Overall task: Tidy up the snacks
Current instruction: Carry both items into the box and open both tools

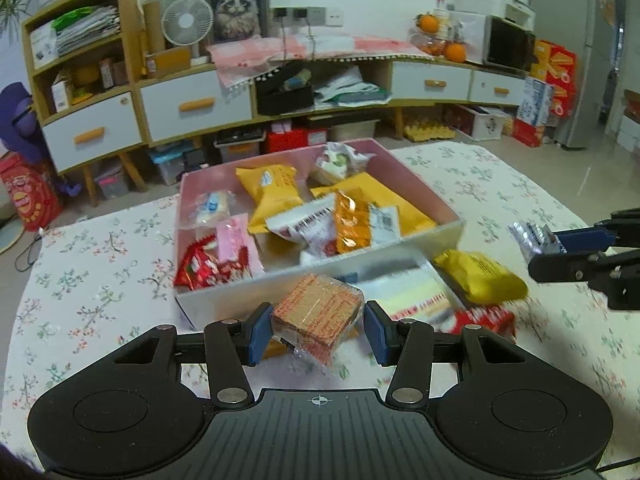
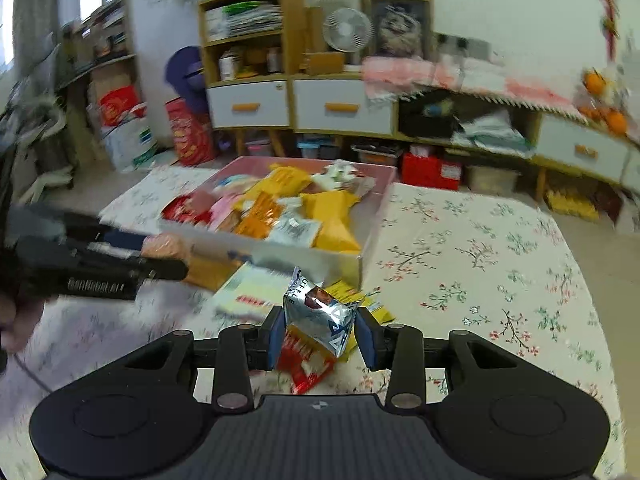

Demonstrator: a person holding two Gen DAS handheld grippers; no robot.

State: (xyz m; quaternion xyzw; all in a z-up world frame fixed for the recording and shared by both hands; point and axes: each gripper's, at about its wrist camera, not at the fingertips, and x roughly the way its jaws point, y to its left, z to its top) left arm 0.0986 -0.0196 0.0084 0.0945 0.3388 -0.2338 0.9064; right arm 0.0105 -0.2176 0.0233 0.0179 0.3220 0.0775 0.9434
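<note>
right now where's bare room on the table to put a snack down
Free: the floral tablecloth right of the pink box, and the cloth left of the box. Crowded: inside the box, and the strip before its near wall, where the yellow packet, pale flat packet and red packet lie.

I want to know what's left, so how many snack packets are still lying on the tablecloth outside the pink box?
3 show: a yellow packet, a red packet and a pale flat packet, all just in front of the pink box. Others may hide behind the grippers.
</note>
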